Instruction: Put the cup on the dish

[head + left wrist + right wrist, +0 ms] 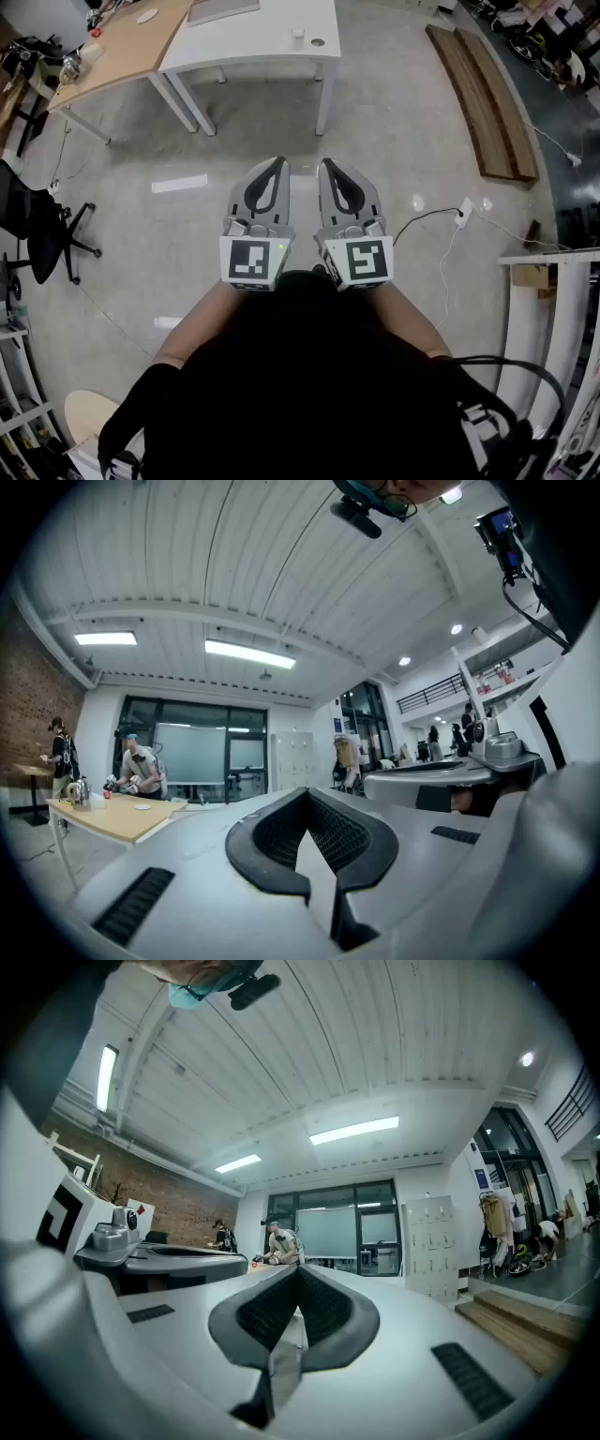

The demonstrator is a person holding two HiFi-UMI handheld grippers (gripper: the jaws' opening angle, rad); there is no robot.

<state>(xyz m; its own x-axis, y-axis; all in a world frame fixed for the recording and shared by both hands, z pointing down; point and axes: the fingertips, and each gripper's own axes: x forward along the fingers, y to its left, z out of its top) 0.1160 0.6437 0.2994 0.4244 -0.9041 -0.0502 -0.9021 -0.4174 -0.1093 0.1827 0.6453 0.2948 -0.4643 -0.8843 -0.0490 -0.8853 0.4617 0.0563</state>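
Observation:
In the head view my left gripper and right gripper are held side by side at waist height over the floor, level and pointing toward the tables. Both are shut with nothing between the jaws. A small white cup stands on the white table far ahead. A round white dish lies on the wooden table to its left. The left gripper view shows the left gripper with tips together, and the dish small on the wooden table. The right gripper also shows its tips together.
Wooden planks lie on the floor at the right. A power strip with its cable sits near them. A black office chair stands at the left, a white shelf at the right. A person works at the wooden table.

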